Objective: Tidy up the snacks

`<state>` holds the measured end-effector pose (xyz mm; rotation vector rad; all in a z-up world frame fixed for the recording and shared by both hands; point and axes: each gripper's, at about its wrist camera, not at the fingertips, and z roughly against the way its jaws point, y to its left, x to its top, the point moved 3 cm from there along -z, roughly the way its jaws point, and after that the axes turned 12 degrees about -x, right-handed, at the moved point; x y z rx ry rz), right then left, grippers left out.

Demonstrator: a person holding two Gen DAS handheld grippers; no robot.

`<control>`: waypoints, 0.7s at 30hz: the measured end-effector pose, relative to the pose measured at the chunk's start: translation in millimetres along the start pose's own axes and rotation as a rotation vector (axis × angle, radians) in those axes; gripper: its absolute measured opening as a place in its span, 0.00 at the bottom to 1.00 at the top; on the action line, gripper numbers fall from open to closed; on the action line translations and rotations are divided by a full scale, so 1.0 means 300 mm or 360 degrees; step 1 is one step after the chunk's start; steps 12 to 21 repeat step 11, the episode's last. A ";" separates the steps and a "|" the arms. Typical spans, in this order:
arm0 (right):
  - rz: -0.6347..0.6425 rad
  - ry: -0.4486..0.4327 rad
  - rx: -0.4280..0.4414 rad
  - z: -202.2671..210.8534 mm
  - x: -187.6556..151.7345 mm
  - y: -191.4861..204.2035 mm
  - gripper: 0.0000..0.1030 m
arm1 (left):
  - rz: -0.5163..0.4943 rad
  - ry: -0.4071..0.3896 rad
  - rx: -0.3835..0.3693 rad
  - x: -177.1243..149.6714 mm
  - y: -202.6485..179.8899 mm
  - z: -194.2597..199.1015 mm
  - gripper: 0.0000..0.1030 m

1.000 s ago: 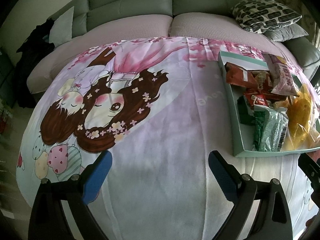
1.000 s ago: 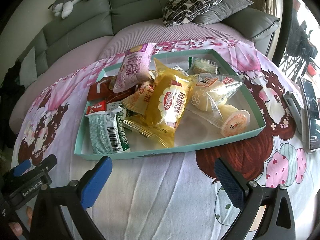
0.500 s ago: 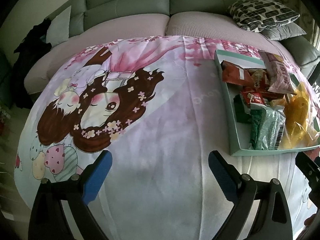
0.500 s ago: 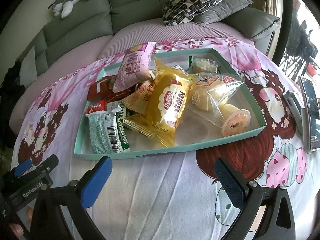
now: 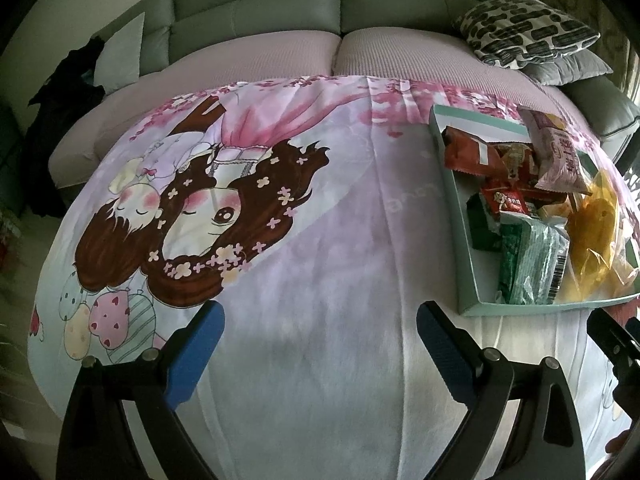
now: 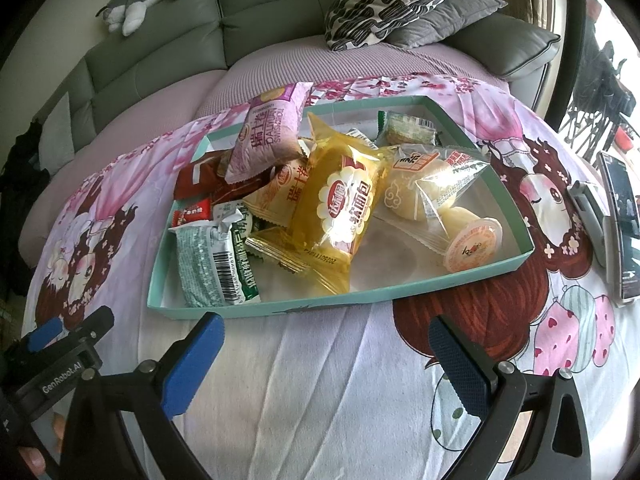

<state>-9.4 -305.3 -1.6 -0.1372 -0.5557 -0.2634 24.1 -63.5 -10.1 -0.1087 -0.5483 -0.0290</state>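
the snacks sit heaped in a shallow teal tray (image 6: pixel 400 292) on a cartoon-print cloth (image 5: pixel 320 280), with a yellow bread packet (image 6: pixel 340 208) on top of the pile and a pink swiss-roll packet (image 6: pixel 268 136) leaning over the tray's far left corner. both claws are released and hold nothing: the right gripper (image 6: pixel 324 360) hovers just short of the tray's near wall, and the left gripper (image 5: pixel 316 348) hangs over bare cloth, with the tray off to its right.

the main risk is the loose heap: a reach for a buried packet could drag its neighbours, and the pink one looks ready to slide out over the rim. the crinkly film may slip from the pads, and a low approach could catch the thin near wall and shove the tray (it looks light).

open room lies left of the tray, across the cloth. on the right, a phone (image 6: pixel 620 216) lies near the cloth's edge, so sweeping that way is cramped.
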 end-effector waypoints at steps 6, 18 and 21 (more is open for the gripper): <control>0.0002 0.0003 0.0001 -0.002 0.000 0.001 1.00 | 0.0003 -0.0015 0.0015 0.000 0.001 0.004 0.94; 0.0003 0.0005 0.0001 -0.003 0.001 -0.002 1.00 | 0.0015 -0.0054 -0.0003 0.007 0.006 0.018 0.94; 0.0003 0.0005 0.0001 -0.003 0.001 -0.002 1.00 | 0.0015 -0.0054 -0.0003 0.007 0.006 0.018 0.94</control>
